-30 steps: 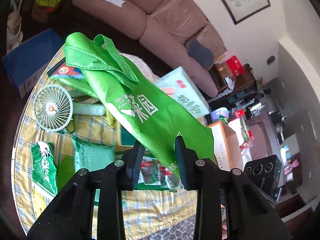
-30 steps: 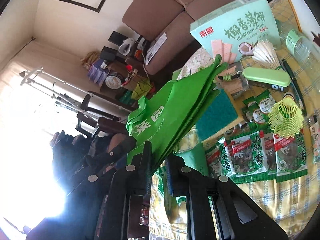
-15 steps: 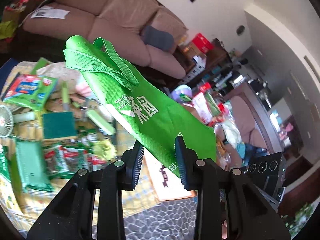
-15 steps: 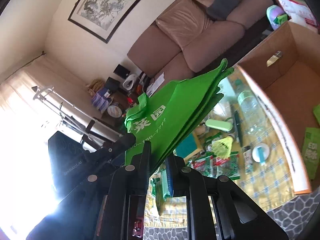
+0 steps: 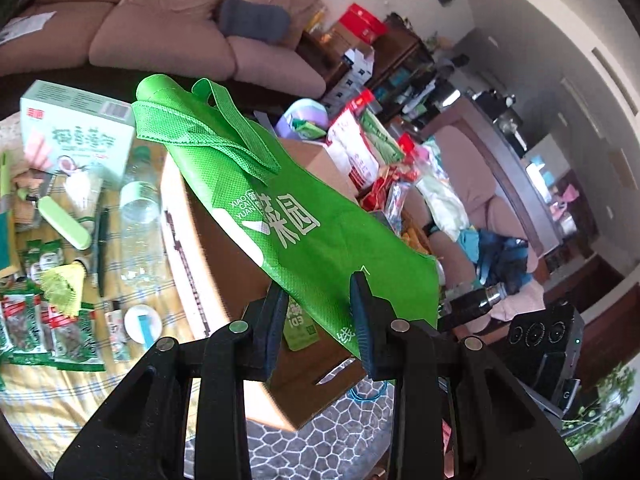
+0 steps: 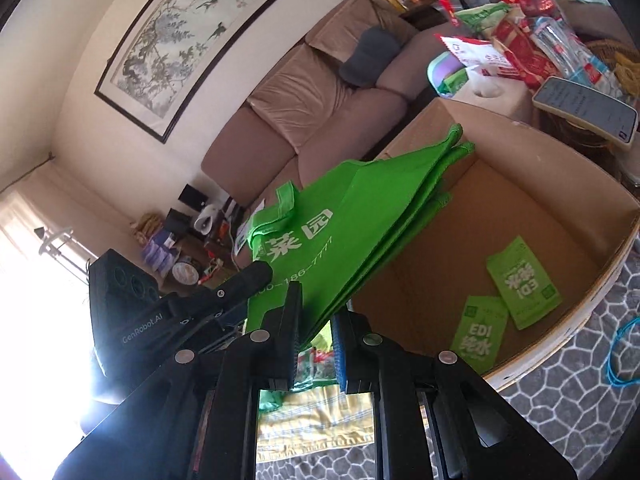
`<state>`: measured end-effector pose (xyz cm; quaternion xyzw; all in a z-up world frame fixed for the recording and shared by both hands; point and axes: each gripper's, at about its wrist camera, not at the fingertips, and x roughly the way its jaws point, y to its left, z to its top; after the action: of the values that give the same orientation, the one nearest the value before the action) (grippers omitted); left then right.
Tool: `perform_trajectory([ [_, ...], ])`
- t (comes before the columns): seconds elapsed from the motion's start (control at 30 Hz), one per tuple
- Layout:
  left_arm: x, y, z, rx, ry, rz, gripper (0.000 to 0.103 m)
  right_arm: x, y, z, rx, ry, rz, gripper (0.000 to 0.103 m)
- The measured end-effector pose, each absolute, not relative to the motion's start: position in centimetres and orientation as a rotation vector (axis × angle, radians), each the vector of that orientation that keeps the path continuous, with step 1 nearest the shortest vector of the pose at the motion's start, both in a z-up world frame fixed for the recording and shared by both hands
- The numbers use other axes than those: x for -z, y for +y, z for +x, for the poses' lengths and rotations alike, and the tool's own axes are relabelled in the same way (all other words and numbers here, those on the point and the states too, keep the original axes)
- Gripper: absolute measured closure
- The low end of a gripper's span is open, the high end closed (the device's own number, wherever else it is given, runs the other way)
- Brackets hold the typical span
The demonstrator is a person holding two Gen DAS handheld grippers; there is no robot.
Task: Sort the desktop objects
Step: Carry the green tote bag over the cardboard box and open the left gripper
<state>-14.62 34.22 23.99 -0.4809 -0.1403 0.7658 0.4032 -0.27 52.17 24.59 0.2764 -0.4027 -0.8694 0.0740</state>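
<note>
I hold the folded green bag [image 5: 304,216] with both grippers. The left gripper [image 5: 318,304] is closed on one lower corner, and the right gripper [image 6: 316,320] is pinched almost shut on the folded edge. The bag hangs in the air above the cardboard box [image 6: 592,184], where two green packets [image 6: 522,282] already lie. I think the risk is the far end: its loose handles [image 5: 236,128] could catch the box wall, so the bag would drape over the edge.
</note>
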Motion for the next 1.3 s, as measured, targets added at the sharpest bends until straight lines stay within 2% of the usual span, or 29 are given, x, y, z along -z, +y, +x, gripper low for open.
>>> perform_trajectory([
  [0.23,-21.2,38.7,-16.3,-1.931,-0.268,-1.299,0.074,-22.2,55.7,-1.5,2.636,-1.232,0.895,0.09],
  [0.53,-18.3,40.2,-16.9,-1.943,-0.117,-1.376,0.074,-19.2,56.3,-3.2,2.629,-1.19,1.052,0.089],
  [0.9,-18.4,40.2,-16.9,-1.936,-0.129,-1.37,0.074,-19.8,56.5,-2.6,2.673,-1.134,1.076,0.089],
  [1.13,-18.2,39.9,-16.3,-2.018,-0.033,-1.431,0.073,-19.4,55.2,-4.0,2.6,-1.051,1.275,0.086],
  [1.17,-18.3,39.7,-16.3,-2.023,-0.03,-1.435,0.07,-19.6,55.0,-4.1,2.593,-1.026,1.303,0.085],
  [1.23,-18.6,39.2,-16.2,-2.045,-0.02,-1.432,0.058,-20.0,54.8,-4.1,2.595,-0.985,1.352,0.083],
  [1.27,-19.0,39.2,-16.1,-2.062,-0.013,-1.411,0.049,-20.1,54.7,-4.0,2.6,-0.966,1.375,0.083],
  [1.3,-19.4,39.3,-16.1,-2.073,-0.007,-1.386,0.047,-20.2,54.6,-4.0,2.602,-0.945,1.4,0.078],
])
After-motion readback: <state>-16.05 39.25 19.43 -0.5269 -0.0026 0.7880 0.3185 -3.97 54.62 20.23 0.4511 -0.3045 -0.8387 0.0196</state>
